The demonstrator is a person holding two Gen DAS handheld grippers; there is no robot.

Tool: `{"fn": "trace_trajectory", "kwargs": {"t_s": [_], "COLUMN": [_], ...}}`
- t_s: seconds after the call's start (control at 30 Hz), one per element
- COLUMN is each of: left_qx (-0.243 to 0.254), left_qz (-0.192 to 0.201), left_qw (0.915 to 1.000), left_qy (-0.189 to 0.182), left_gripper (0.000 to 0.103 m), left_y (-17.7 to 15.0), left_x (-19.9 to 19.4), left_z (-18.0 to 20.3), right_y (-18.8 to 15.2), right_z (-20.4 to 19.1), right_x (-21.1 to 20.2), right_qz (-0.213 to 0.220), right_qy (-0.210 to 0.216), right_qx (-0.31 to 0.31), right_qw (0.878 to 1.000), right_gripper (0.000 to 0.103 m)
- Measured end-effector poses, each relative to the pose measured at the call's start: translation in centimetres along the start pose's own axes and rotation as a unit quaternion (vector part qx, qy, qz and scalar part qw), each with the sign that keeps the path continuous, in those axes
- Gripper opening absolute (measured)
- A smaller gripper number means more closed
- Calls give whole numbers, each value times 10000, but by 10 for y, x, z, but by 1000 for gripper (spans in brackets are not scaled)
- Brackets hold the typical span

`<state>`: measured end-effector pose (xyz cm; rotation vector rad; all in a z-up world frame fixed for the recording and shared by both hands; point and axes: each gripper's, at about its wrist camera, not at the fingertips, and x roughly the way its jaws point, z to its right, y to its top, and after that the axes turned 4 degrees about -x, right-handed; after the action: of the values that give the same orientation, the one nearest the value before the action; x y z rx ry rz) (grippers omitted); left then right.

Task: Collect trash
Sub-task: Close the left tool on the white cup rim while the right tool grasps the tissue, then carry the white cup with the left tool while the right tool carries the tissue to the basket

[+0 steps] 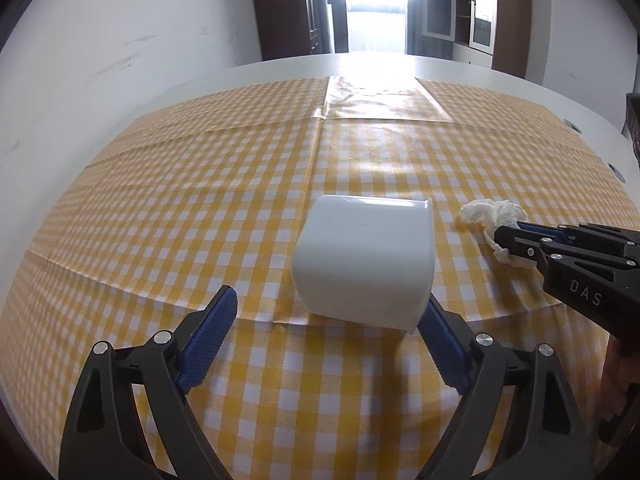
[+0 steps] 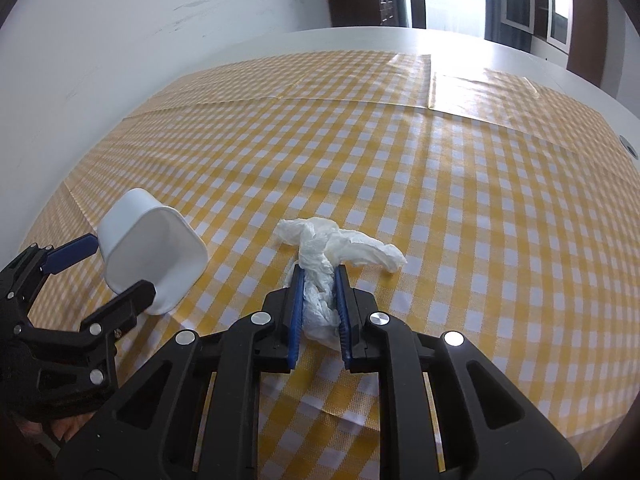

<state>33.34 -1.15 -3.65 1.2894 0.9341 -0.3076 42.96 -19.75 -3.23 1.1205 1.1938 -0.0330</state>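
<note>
A white plastic cup (image 1: 362,258) lies on its side on the yellow checked tablecloth (image 1: 200,208), its mouth facing right. My left gripper (image 1: 330,304) is open, one finger on each side of the cup, the right finger against its rim. The cup also shows in the right wrist view (image 2: 150,246), with the left gripper (image 2: 108,268) around it. A crumpled white tissue (image 2: 332,248) lies right of the cup. My right gripper (image 2: 318,276) is shut on the tissue, which rests on the cloth. It also shows in the left wrist view, gripper (image 1: 506,238) and tissue (image 1: 492,216).
The white table (image 1: 460,68) extends past the cloth at the far side and the right. A white wall (image 1: 100,60) runs along the left. Dark cabinets and a bright doorway (image 1: 376,4) stand beyond the table.
</note>
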Motion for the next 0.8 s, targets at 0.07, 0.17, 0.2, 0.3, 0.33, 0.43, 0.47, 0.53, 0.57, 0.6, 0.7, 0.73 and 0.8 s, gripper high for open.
{"fn": "trace_trajectory", "kwargs": {"t_s": [0.07, 0.17, 0.2, 0.3, 0.33, 0.43, 0.47, 0.53, 0.57, 0.6, 0.7, 0.73, 0.8], "left_qx": [-44, -62, -68, -141, -149, -154, -163, -130, -107, -87, -7, 37, 49], "left_qz": [23, 102, 88, 2, -3, -21, -11, 45, 71, 84, 156, 202, 241], "left_qw": [10000, 9999, 9999, 9998, 9998, 9996, 9995, 9993, 9992, 9990, 9987, 9986, 9982], "left_qy": [-11, -5, -39, -149, -165, -237, -261, -344, -391, -428, -487, -497, -552], "left_gripper": [82, 74, 67, 42, 31, 4, 3, 2, 2, 2, 2, 2, 2], "left_y": [0, -2, -1, 1, 2, 4, 4, 4, 3, 3, -2, -5, -11], "left_x": [-2, -5, -5, -1, 1, 5, 5, 4, 2, 0, -9, -15, -26], "left_z": [-8, -21, -22, -31, -33, -34, -34, -33, -32, -31, -29, -30, -35], "right_y": [0, -1, -1, -1, -1, -1, -1, -1, -1, -1, -1, -1, -1], "right_z": [0, -2, -1, -3, -3, -4, -4, -4, -4, -4, -4, -3, -4], "right_x": [0, 1, 0, -1, 0, 0, 0, 0, 0, 0, 0, 0, 0], "right_qz": [1, 3, 2, 3, 3, 2, 2, 1, 3, 2, 5, 6, 7], "right_qy": [-13, -51, -56, -74, -69, -67, -73, -81, -80, -80, -79, -69, -69], "right_qx": [-9, -55, -69, -98, -96, -89, -102, -113, -107, -107, -121, -99, -70], "right_qw": [10000, 10000, 10000, 9999, 9999, 9999, 9999, 9999, 9999, 9999, 9999, 9999, 10000], "right_gripper": [14, 14, 14, 14, 14, 14, 14, 14, 14, 14, 14, 14, 14]}}
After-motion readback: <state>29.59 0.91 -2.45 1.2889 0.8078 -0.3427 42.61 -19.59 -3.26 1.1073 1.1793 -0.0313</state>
